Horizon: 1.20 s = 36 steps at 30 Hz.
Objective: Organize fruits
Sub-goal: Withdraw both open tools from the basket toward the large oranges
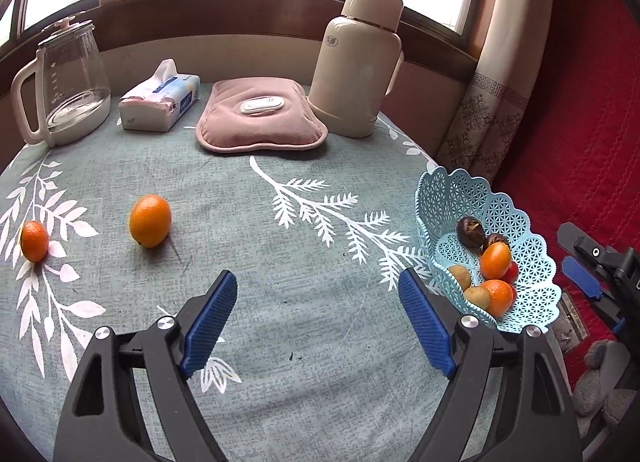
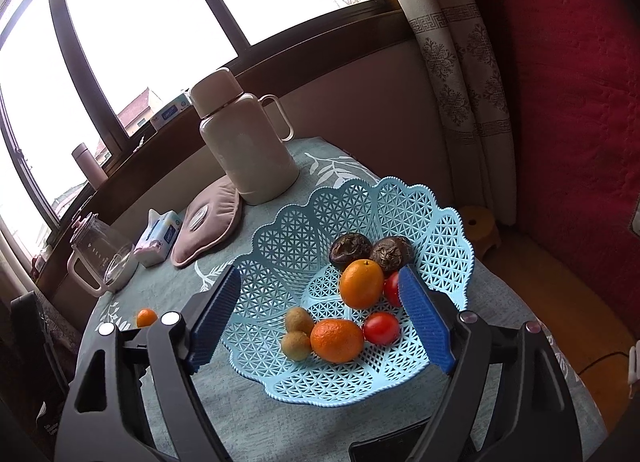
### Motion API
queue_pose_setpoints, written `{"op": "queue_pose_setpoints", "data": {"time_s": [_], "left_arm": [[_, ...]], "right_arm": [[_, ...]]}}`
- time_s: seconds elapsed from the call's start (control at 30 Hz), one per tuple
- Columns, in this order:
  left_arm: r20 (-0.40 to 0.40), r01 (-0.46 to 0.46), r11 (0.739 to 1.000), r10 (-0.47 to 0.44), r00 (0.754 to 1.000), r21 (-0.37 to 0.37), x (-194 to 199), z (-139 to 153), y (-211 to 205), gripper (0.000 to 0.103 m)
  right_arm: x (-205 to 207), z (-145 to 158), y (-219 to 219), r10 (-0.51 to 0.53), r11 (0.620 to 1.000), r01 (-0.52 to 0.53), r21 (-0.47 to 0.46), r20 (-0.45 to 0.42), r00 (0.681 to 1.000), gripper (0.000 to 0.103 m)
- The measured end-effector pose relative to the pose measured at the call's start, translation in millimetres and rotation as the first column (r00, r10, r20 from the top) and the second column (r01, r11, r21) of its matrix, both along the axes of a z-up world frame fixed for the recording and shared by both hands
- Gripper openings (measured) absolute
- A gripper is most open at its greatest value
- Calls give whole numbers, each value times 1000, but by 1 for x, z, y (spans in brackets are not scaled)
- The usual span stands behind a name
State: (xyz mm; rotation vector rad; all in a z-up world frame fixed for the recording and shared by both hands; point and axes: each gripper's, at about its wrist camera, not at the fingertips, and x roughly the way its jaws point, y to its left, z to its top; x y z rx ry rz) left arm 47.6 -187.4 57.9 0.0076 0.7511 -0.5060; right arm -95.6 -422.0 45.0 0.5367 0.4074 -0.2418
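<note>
A light blue lattice basket (image 1: 516, 218) (image 2: 288, 238) stands at the table's right edge and holds several fruits: oranges, dark passion fruits, small brown-green fruits and red tomatoes. Two oranges lie loose on the tablecloth at the left, a larger one (image 1: 150, 221) and a smaller one (image 1: 35, 241); one also shows in the right wrist view (image 2: 146, 317). My left gripper (image 1: 318, 280) is open and empty above the cloth, right of the larger orange. My right gripper (image 2: 320, 276) is open and empty, hovering over the basket.
At the back of the table stand a glass kettle (image 1: 66, 82), a tissue pack (image 1: 160, 100), a pink hot-water pad (image 1: 260, 116) and a cream thermos (image 1: 358, 62). A curtain (image 1: 492, 102) and red quilt (image 1: 580, 122) lie to the right.
</note>
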Motion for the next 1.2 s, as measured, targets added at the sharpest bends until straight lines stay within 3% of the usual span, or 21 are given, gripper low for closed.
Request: {"op": "queue_pose_setpoints", "data": {"time_s": [0.77,1.2], "left_arm": [[7,-40,999,40,999,16,-4,-4,19,82],[-7,-84,996,84,996,13,0,-11,41,82]], "right_arm": [[5,1,32,77,996,-77,-44,-3,997,83],[13,-5,73,153,978,-157,-136,-42,987,83]]}}
